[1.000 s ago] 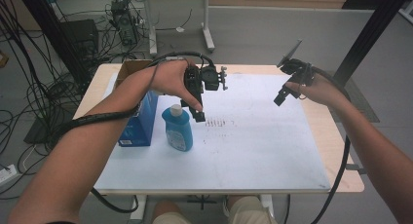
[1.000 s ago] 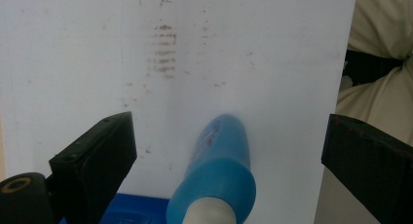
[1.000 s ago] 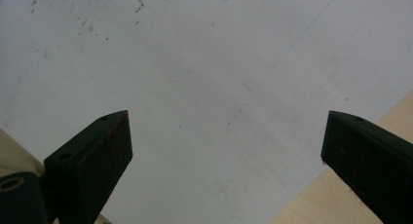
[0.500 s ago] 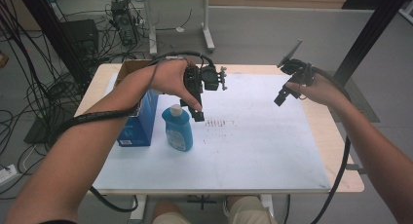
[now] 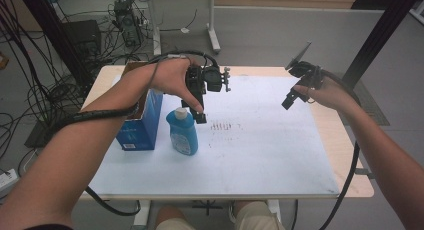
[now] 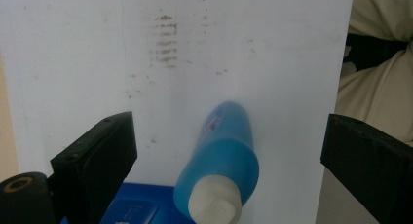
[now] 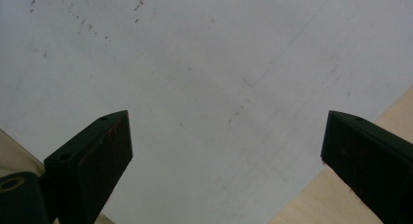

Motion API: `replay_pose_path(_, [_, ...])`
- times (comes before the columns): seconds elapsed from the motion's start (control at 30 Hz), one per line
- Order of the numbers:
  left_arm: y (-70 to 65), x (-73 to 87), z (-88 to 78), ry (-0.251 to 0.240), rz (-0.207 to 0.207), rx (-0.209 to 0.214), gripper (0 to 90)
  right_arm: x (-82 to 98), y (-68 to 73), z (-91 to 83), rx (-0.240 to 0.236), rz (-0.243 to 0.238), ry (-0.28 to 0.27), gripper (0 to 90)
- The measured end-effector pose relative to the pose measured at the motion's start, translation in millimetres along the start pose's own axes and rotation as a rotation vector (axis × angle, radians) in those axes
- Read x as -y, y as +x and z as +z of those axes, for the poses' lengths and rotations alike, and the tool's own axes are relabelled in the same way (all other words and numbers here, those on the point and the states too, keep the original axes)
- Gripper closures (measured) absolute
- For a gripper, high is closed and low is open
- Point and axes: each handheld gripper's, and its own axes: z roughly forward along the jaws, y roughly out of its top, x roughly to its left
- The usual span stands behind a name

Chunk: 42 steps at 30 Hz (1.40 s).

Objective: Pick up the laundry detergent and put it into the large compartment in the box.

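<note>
Hovering above a blue bottle (image 5: 182, 132), the left gripper (image 5: 201, 115) has its jaws spread wide with nothing between them. The bottle stands upright on a white mat (image 5: 260, 155) covering the table, just beside a blue box (image 5: 137, 132) at the mat's left edge. The step in hand looks like an approach for a grasp; the next move likely calls for lowering the jaws around the bottle's neck or body and closing them without tipping it. The bottle is translucent blue plastic with a white cap (image 6: 214, 204), wider at the base and narrowing toward the top. The right gripper (image 5: 290, 97) is held up over the far right of the mat, wide open too and empty.
</note>
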Motion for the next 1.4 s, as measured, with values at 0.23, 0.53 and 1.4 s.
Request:
replay_pose_path(0.23, [3.4, 5.7, -6.2, -0.003, 0.023, 0.001, 6.3, 1.1, 0.5, 2.2, -0.005, 0.015, 0.002, 4.6])
replay_pose_path(0.53, [4.2, 17.2, -11.3, -0.014, 0.051, -0.007, 6.2, 5.1, 0.6, -0.4, -0.001, 0.032, -0.004, 4.6])
replay_pose_path(1.4, [17.0, 45.6, 21.9, 0.021, 0.143, 0.031, 4.9, 9.3, 1.2, 4.8, 0.012, 0.065, -0.012, 4.8])
